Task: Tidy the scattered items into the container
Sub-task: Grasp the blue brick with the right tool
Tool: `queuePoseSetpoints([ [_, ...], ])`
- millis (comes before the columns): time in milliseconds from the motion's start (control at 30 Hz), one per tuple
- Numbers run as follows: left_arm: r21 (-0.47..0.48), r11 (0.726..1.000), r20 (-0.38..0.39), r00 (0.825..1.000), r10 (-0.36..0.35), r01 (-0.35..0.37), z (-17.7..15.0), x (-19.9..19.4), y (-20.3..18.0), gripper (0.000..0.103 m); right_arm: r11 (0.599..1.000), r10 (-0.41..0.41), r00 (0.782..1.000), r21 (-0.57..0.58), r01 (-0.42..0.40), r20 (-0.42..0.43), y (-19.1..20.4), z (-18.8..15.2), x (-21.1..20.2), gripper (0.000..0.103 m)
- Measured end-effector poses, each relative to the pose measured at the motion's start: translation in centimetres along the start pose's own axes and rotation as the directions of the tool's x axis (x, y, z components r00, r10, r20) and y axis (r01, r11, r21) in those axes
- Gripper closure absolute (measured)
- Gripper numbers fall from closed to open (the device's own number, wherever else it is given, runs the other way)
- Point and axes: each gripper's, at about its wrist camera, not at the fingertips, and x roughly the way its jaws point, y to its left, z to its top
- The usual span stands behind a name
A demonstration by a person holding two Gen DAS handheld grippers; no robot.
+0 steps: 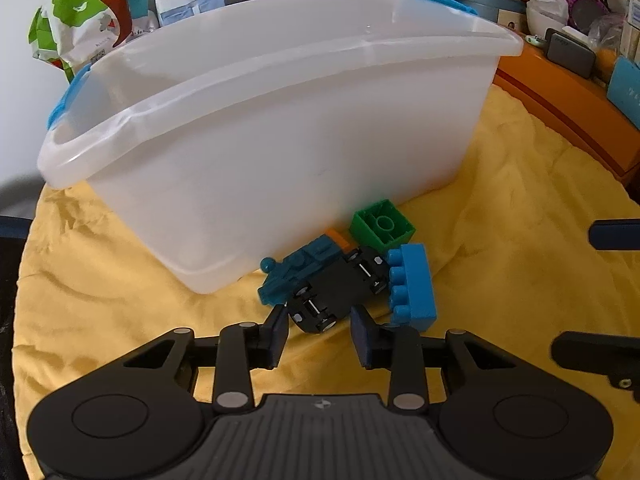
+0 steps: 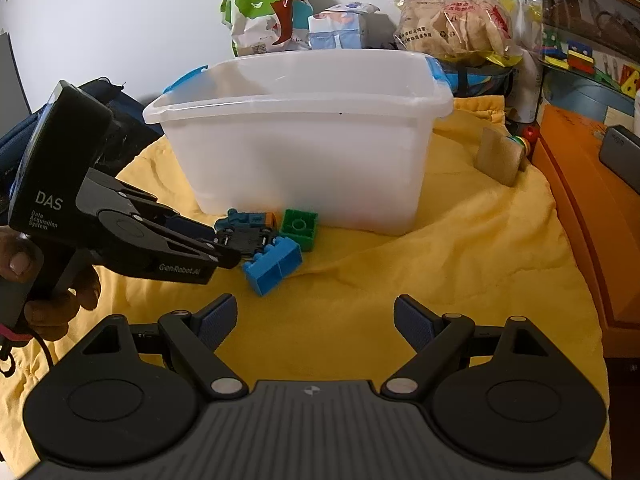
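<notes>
Left gripper [image 1: 319, 330] parted, its fingertips either side of the toy car's [image 1: 340, 290] near end; right gripper [image 2: 314, 322] wide open, blocks well ahead by the bin [image 2: 296, 160].

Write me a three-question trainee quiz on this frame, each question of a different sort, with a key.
1. True or false: the green block already lies inside the clear bin.
2. Which item does the left gripper have between its open jaws? A) the blue block B) the overturned toy car C) the green block
3. Fill in: the right gripper hangs open over the bare ______ cloth.

Key
1. False: it sits on the cloth against the bin's front wall.
2. B: the jaws flank the car's wheeled underside, not yet closed on it.
3. yellow
</notes>
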Motion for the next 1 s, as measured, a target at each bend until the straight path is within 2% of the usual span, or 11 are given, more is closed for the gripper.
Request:
queuePoseSetpoints([
  [200,-0.005,1.0,0.007,1.0,-0.019,0.019,-0.6,-0.3,0.3,0.079,1.0,-0.01,1.0,-0.005,0.01,-0.004,0.4,0.5,1.6,0.015],
  [333,-0.046,0.999,0.007,1.0,-0.018,0.018,-1.3,-0.9,1.5,0.079,1.0,-0.009,1.0,-0.012,0.009,-0.018,0.4,0.8,3.7,0.019],
  [467,-0.071,0.997,0.005,1.0,-0.005,0.005,-1.8,-1.9,2.7,0.075,1.0,0.009,0.999,0.006,-0.009,-0.031,1.1,1.3,5.8,0.026],
  [533,-0.092,0.996,0.011,1.0,-0.009,0.01,-1.9,-2.7,3.5,0.065,1.0,0.018,0.999,0.014,-0.017,-0.027,1.7,1.4,6.6,0.026],
  [600,-0.113,0.994,0.023,1.0,-0.003,0.006,-2.2,-3.4,4.2,0.063,1.0,0.016,1.0,0.015,-0.016,-0.026,2.5,1.5,7.5,0.028],
  [667,-0.126,0.992,0.023,1.0,0.001,0.001,-2.3,-3.6,4.7,0.063,1.0,0.013,0.999,0.012,-0.013,-0.031,3.1,1.5,8.4,0.035],
  [733,-0.13,0.992,0.017,1.0,0.005,-0.003,-2.5,-3.6,4.9,0.063,1.0,-0.002,0.999,0.004,0.002,-0.043,3.4,1.3,9.2,0.057],
  [767,-0.128,0.992,0.014,1.0,0.006,-0.005,-2.5,-3.7,5.0,0.063,1.0,-0.01,0.999,0.004,0.01,-0.048,3.4,1.2,9.5,0.058],
  [833,-0.124,0.992,0.009,1.0,0.008,-0.007,-2.6,-3.5,4.9,0.063,1.0,-0.007,0.999,0.011,0.007,-0.038,3.2,1.1,9.2,0.066],
  [1000,-0.106,0.994,0.024,1.0,-0.011,0.014,-2.1,-2.9,3.5,0.063,1.0,-0.025,1.0,0.012,0.025,-0.017,1.7,0.4,7.1,0.069],
])
